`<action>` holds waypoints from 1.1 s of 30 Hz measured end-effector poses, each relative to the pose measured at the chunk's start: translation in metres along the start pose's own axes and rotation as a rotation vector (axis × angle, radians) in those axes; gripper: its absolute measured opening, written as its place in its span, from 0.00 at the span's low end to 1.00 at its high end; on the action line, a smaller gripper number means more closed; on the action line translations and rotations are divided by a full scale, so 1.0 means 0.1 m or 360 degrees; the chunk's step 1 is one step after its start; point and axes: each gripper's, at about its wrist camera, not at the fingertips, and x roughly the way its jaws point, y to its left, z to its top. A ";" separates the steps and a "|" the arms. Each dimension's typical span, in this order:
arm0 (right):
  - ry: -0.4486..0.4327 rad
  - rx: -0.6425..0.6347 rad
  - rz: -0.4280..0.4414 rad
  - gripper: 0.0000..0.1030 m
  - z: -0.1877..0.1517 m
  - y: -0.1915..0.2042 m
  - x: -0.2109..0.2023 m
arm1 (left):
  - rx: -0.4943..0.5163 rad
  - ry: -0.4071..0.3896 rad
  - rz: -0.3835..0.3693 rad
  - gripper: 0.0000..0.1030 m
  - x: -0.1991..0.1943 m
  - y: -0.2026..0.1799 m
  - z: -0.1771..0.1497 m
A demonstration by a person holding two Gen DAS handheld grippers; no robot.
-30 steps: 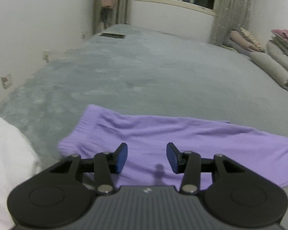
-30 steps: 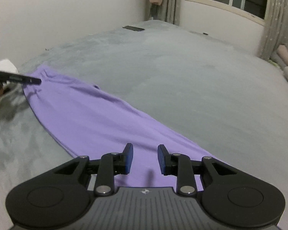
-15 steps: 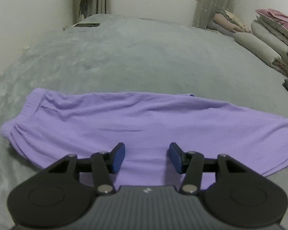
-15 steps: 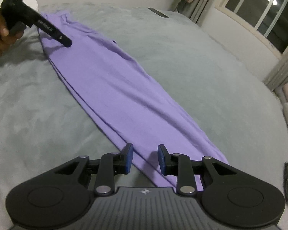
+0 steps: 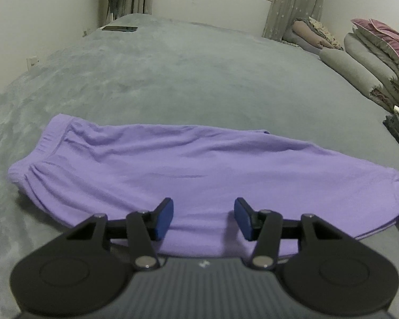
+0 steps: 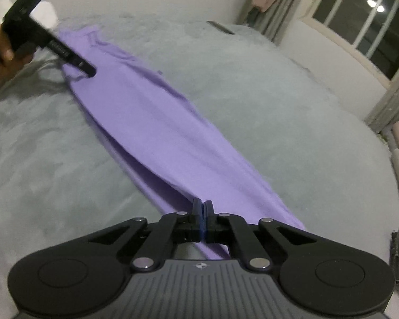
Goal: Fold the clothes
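both grippers are down at the purple pants (image 5: 178, 170), which i'll use as the landmark for everything else. right gripper (image 6: 202, 207) has just snapped its jaws together at the cuff end of the pants. the blue pads look fully closed with the fabric edge right at their tips, but i honestly can't tell if any cloth is actually pinched between them or if they just closed on nothing. left gripper (image 5: 203, 218) sits over the near long edge of the pants, closer to the waistband end, jaws about half spread and nothing between the pads; they opened a touch a moment back. in the right wrist view you can see that same gripper from outside, with the person's hand (image 6: 2, 53) on its handle up by the waistband.

progress-wise: pants lie flat on the grey blanket (image 5: 199, 74), stretched out long. judging by the layered edges along the near side, the legs look already laid one over the other, so i'd guess the lengthwise fold is done. no crosswise fold yet. what's left, i reckon, is getting both ends gripped, bringing cuff to waistband, maybe folding once more, then stacking.

beyond the far side of the pants there's a dark phone-like thing (image 5: 119, 28) by the wall, and folded bedding (image 5: 359, 63) off past the cuff end.
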 end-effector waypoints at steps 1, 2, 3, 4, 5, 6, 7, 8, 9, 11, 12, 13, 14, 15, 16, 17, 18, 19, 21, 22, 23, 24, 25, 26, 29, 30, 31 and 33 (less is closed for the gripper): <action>0.0016 -0.0002 0.0025 0.01 -0.02 0.00 -0.01 | 0.0000 0.0004 0.0001 0.46 0.00 0.01 0.00; 0.0032 -0.0005 0.0049 0.01 -0.04 0.01 -0.02 | 0.0007 0.0007 0.0007 0.46 -0.01 0.01 0.00; 0.0049 -0.0004 0.0057 0.01 -0.05 0.00 -0.01 | 0.0013 0.0010 0.0013 0.46 -0.02 0.01 0.00; 0.0066 -0.0003 0.0062 0.01 -0.06 0.00 0.00 | 0.0014 0.0011 0.0015 0.47 -0.02 0.02 0.00; 0.0084 -0.0002 0.0067 0.01 -0.07 0.00 0.01 | 0.0019 0.0011 0.0014 0.47 -0.03 0.01 0.00; 0.0098 -0.0006 0.0082 0.01 -0.07 0.00 0.02 | 0.0030 0.0011 0.0016 0.47 -0.03 0.00 0.00; 0.0112 -0.0010 0.0098 0.01 -0.08 0.01 0.02 | 0.0041 0.0010 0.0018 0.47 -0.03 0.00 -0.01; 0.0126 -0.0014 0.0114 0.01 -0.08 0.02 0.02 | 0.0051 0.0010 0.0019 0.47 -0.03 -0.01 -0.01; 0.0143 -0.0024 0.0122 0.01 -0.09 0.03 0.05 | 0.0062 0.0010 0.0021 0.48 -0.03 -0.02 -0.01; 0.0138 0.0017 0.0099 0.01 -0.10 0.01 0.09 | 0.0074 0.0007 0.0029 0.49 -0.03 -0.03 -0.02; 0.0130 0.0040 0.0086 0.01 -0.11 -0.02 0.08 | 0.0075 0.0005 0.0033 0.49 -0.03 -0.02 -0.02; 0.0122 0.0061 0.0073 0.01 -0.12 -0.04 0.07 | 0.0073 0.0001 0.0034 0.50 -0.03 -0.02 -0.02; 0.0110 0.0088 0.0073 0.01 -0.13 -0.06 0.06 | 0.0071 -0.0002 0.0036 0.50 -0.03 -0.02 -0.02; 0.0097 0.0117 0.0074 0.02 -0.14 -0.09 0.03 | 0.0069 -0.0005 0.0036 0.50 -0.03 -0.02 -0.02; 0.0087 0.0146 0.0062 0.03 -0.15 -0.13 -0.01 | 0.0067 -0.0008 0.0036 0.50 -0.03 -0.02 -0.01; 0.0083 0.0181 0.0020 0.03 -0.17 -0.20 -0.06 | 0.0067 -0.0010 0.0037 0.50 -0.03 -0.02 -0.01; 0.0093 0.0216 -0.0040 0.04 -0.20 -0.26 -0.09 | 0.0075 -0.0010 0.0040 0.50 -0.03 -0.03 -0.01; 0.0105 0.0250 -0.0101 0.05 -0.23 -0.33 -0.12 | 0.0085 -0.0010 0.0044 0.50 -0.03 -0.04 -0.02; 0.0149 0.0317 -0.0215 0.07 -0.33 -0.45 -0.17 | 0.0097 -0.0007 0.0045 0.50 -0.03 -0.05 -0.02; 0.0175 0.0356 -0.0255 0.08 -0.39 -0.50 -0.19 | 0.0100 -0.0006 0.0044 0.50 -0.03 -0.05 -0.02; 0.0207 0.0401 -0.0288 0.08 -0.45 -0.54 -0.18 | 0.0102 -0.0005 0.0041 0.51 -0.04 -0.05 -0.02; 0.0230 0.0412 -0.0301 0.08 -0.49 -0.55 -0.16 | 0.0104 -0.0005 0.0039 0.51 -0.04 -0.05 -0.02; 0.0252 0.0418 -0.0310 0.09 -0.52 -0.56 -0.13 | 0.0106 -0.0005 0.0039 0.51 -0.04 -0.06 -0.02; 0.0273 0.0423 -0.0319 0.12 -0.56 -0.57 -0.10 | 0.0108 -0.0003 0.0041 0.51 -0.04 -0.06 -0.02; 0.0318 0.0330 -0.0394 0.34 -0.59 -0.53 0.00 | 0.0112 -0.0001 0.0049 0.52 -0.03 -0.05 -0.03; 0.0313 0.0334 -0.0422 0.38 -0.60 -0.54 0.00 | 0.0114 0.0000 0.0051 0.52 -0.03 -0.05 -0.03; 0.0304 0.0370 -0.0430 0.42 -0.62 -0.57 0.01 | 0.0115 0.0000 0.0052 0.53 -0.03 -0.06 -0.03; 0.0282 0.0453 -0.0431 0.42 -0.65 -0.63 0.01 | 0.0124 -0.0001 0.0054 0.53 -0.02 -0.07 -0.04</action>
